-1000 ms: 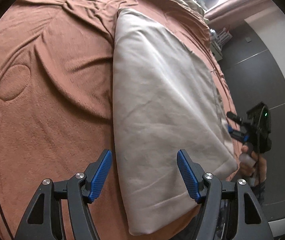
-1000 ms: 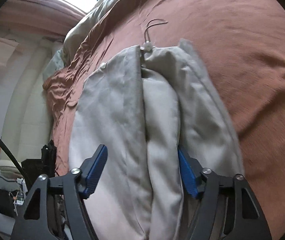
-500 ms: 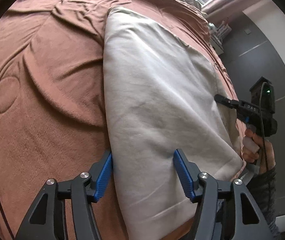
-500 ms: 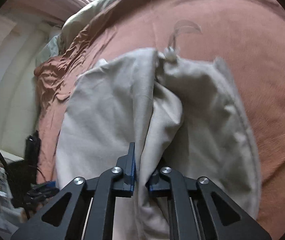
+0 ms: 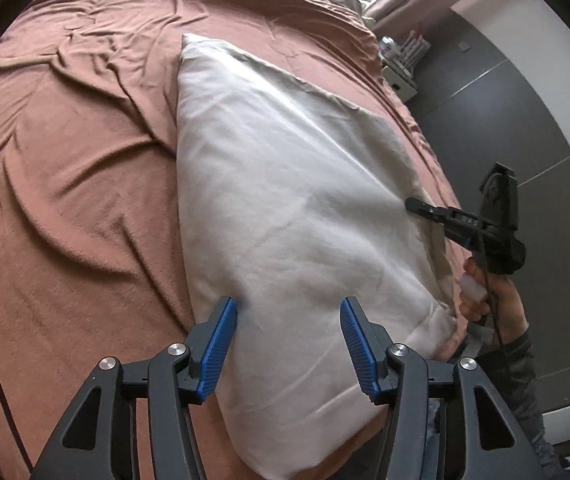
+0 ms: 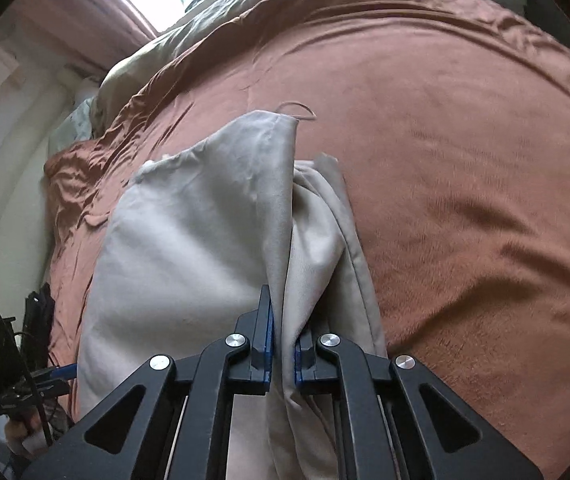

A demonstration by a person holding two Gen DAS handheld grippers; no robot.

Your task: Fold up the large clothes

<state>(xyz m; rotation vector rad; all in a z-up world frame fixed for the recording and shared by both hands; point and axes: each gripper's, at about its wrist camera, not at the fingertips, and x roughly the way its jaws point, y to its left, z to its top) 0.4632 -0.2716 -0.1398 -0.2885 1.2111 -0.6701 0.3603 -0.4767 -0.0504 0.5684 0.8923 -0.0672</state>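
While right gripper (image 6: 283, 344) pinches beige garment (image 6: 173, 264), lettering apparently illegible

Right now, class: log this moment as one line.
right gripper: shut on beige garment | left gripper: closing, straddling garment edge | surface: brown bedspread

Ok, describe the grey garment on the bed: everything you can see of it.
The grey garment is a pale, smooth woven cloth, lightly creased, folded into a long tapering slab on the brown bedspread. A thin cord loop pokes out at its far end. The right gripper is shut on a raised ridge of layered cloth along one side edge. The left gripper straddles its near end, jaws closing, pads not yet pressing.
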